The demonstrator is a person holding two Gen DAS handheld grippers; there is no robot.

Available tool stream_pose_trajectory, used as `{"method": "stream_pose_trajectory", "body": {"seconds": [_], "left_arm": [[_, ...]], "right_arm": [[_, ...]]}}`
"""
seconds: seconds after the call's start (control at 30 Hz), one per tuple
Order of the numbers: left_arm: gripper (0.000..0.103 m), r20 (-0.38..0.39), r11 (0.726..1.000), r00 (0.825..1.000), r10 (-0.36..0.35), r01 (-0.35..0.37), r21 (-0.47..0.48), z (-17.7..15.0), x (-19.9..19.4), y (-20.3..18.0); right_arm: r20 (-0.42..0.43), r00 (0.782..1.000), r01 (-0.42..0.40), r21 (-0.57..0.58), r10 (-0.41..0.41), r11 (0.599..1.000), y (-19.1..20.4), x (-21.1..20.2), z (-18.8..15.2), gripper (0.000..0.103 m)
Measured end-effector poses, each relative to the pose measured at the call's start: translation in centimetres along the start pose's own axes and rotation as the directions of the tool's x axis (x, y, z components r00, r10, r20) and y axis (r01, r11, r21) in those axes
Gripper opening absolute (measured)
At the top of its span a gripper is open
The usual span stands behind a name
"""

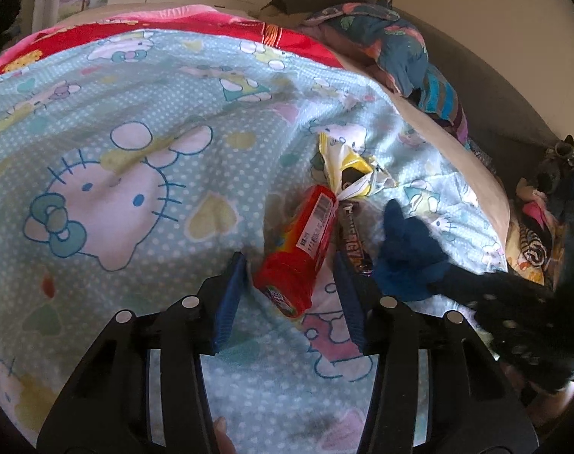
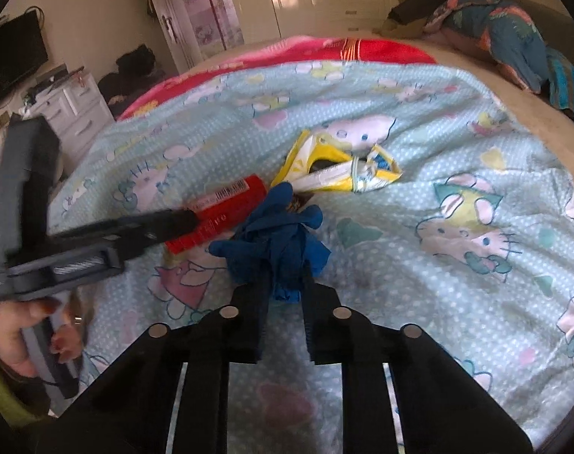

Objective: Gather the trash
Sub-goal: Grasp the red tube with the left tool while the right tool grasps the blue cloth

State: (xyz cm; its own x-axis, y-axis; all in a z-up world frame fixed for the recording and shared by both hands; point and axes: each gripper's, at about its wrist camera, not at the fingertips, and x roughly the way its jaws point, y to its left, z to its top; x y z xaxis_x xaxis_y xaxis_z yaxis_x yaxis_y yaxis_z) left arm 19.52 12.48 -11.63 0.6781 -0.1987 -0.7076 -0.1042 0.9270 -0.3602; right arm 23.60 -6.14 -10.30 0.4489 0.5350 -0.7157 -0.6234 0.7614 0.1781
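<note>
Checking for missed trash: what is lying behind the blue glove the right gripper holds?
Behind the blue glove lie a brown snack bar, mostly covered in the right view, and a yellow wrapper. Anything directly beneath the glove is hidden.

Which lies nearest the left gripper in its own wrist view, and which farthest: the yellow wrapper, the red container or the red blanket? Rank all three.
1. Red container: between the fingers of the left gripper.
2. Yellow wrapper: just past the container's far end.
3. Red blanket: across the far side of the bed.
</note>
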Motion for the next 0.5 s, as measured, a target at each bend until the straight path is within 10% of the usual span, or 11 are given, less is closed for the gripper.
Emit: {"method": "stream_pose_trajectory", "body": {"seconds": [0.5], "left_arm": [[0.025,0.02,1.0,1.0,0.019,-0.019,0.01,-1.1,-1.1,-1.0]], "right_arm": [[0.148,0.988,-0.004,0.269,-0.037,0.963,-4.8,-7.2,-3.8,0.012]]}}
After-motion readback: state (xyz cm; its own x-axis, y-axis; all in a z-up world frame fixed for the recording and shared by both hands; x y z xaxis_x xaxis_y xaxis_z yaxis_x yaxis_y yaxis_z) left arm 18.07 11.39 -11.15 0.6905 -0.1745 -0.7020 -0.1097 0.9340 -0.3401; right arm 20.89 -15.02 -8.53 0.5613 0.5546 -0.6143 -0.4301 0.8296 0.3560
